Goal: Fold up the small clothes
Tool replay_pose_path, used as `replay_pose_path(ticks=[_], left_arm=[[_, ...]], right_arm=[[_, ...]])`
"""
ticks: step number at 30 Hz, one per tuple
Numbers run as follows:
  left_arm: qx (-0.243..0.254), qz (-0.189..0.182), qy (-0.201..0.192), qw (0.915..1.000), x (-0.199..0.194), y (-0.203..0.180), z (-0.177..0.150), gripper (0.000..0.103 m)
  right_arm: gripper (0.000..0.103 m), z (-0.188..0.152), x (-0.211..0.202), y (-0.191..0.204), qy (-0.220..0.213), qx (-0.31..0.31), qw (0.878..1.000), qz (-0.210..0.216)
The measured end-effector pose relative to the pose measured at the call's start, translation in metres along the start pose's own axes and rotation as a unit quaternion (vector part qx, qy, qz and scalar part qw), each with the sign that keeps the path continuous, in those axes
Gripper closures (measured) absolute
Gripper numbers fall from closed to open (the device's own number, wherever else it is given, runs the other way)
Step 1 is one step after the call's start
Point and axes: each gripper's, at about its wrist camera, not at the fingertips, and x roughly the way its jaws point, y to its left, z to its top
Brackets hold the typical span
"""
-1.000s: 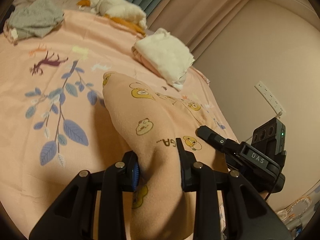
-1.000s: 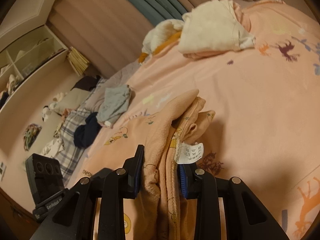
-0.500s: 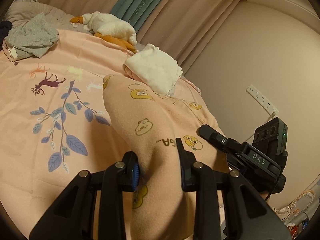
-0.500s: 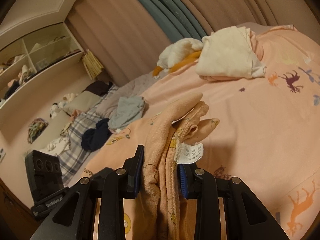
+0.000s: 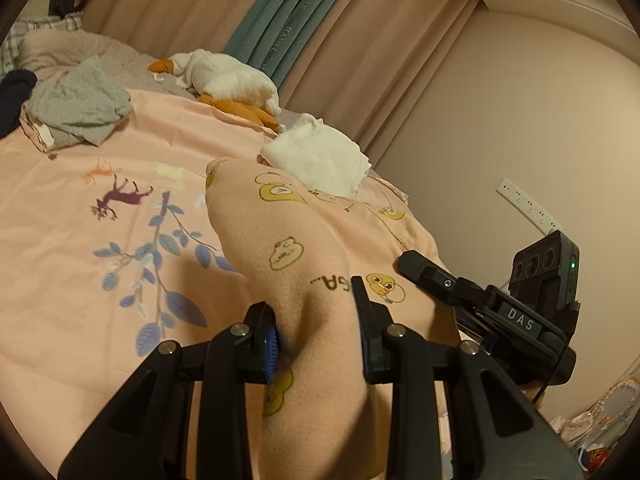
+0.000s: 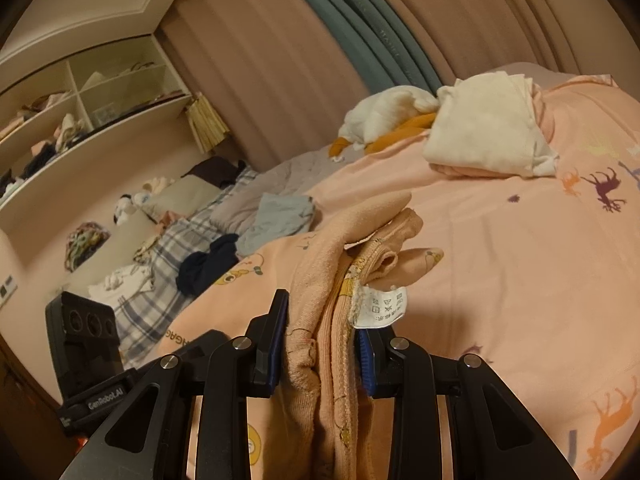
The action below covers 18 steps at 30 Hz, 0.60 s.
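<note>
— What do we have in the claws?

— Our left claw (image 5: 316,334) pinches a thick fold of the peach garment (image 5: 288,240), the one printed with cartoon faces. Our right claw (image 6: 322,344) pinches its bunched seam edge, just beside the white care label (image 6: 382,306).

— And where is the garment?

— It hangs between both claws, raised over the pink bedspread (image 5: 72,216). A folded white cloth (image 6: 484,136) and a grey top (image 5: 76,108) lie farther back on the bed.
</note>
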Motion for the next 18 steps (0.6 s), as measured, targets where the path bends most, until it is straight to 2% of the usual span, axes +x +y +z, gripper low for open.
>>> replay_pose_path(ticks=[10,18], left_arm=[[0.012,0.031,-0.019,0.9993,-0.028,0.014,0.008,0.073],[0.01,0.051,-0.021,0.9984,-0.038,0.03,0.01,0.073]], right_arm=[[0.07,-0.003,0.019,0.024,0.008,-0.019,1.0,0.021],[0.07,-0.011,0.037,0.04,0.034,-0.033,0.999,0.024]])
